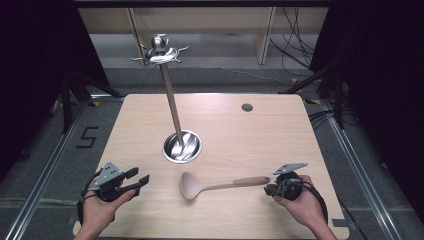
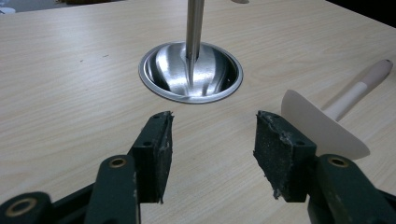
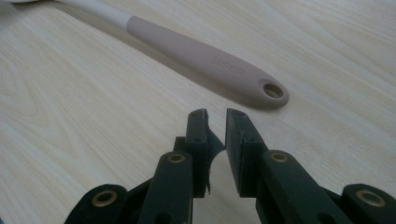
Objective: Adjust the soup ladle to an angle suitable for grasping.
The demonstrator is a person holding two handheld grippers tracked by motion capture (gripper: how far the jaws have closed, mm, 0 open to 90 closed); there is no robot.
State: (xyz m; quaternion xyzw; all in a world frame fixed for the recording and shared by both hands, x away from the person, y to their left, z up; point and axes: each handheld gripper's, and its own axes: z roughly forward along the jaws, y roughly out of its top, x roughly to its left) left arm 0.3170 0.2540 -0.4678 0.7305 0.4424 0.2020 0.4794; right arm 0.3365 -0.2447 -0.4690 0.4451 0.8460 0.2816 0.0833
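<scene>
A beige ladle (image 1: pixel 220 185) lies flat on the wooden table (image 1: pixel 260 135) near its front edge, bowl to the left, handle to the right. My right gripper (image 1: pixel 268 189) is just off the handle's end, shut with nothing in it; in the right gripper view the handle's holed end (image 3: pixel 205 58) lies just ahead of the gripper (image 3: pixel 215 116). My left gripper (image 1: pixel 140 177) stands open at the front left, holding nothing. In the left gripper view, the ladle's bowl (image 2: pixel 322 128) is beside the right jaw of the gripper (image 2: pixel 212 126).
A metal stand rises from a round steel base (image 1: pixel 182 146) at the table's middle, its pole (image 1: pixel 170 100) topped with hooks (image 1: pixel 160 52). The base (image 2: pixel 191 72) lies straight ahead of my left gripper. A small grey grommet (image 1: pixel 247 107) sits at the back right.
</scene>
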